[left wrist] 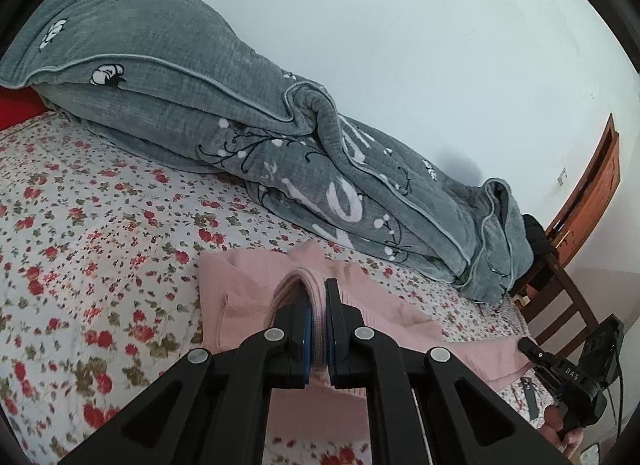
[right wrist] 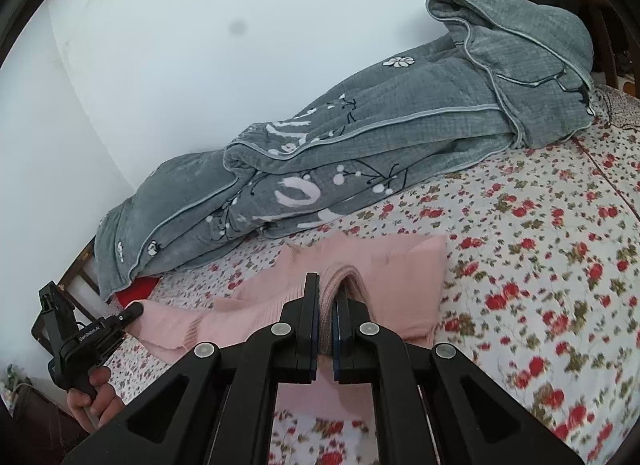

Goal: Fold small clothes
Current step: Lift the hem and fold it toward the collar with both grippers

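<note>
Pink garment pinched by both tongs, angled downward.

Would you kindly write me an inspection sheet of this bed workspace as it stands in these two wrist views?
Surface: bed sheet with a red flower print, lying flat.
Job's things: pink garment partly lifted off the sheet, a ribbed edge pinched at two points.
Clutter: grey quilt bunched along the wall; a red item shows under its end.
Grippers: left gripper and right gripper each shut on the garment's ribbed edge.
Cables: a dark cable hangs behind the right gripper's body.
Surroundings: pale wall, wooden door, dark chair at the bed's end.
</note>
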Available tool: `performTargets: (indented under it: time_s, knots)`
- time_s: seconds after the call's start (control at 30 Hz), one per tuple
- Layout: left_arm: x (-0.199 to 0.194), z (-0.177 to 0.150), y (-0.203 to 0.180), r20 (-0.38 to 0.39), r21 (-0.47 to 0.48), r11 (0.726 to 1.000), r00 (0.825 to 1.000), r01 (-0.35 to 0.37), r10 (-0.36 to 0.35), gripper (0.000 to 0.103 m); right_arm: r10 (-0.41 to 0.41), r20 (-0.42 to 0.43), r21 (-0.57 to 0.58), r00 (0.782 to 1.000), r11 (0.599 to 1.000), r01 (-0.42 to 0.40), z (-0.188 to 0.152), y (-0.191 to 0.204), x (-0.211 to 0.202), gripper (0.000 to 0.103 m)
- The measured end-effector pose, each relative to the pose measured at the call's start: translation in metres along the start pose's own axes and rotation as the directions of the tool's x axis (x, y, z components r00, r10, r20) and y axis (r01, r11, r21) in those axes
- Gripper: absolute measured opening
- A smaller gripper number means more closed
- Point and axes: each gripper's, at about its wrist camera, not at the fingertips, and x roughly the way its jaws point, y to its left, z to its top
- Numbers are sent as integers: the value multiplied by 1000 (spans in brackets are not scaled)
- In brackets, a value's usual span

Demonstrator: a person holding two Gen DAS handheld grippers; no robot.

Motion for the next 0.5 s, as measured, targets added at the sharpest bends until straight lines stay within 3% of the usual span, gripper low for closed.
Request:
performTargets:
  time_s: [0.5]
  knots:
    - [92, 15, 30, -73, -9, 996, 994, -84, 84, 6, -35, -82, 14, 996, 999, 36, 12, -21, 104, 5]
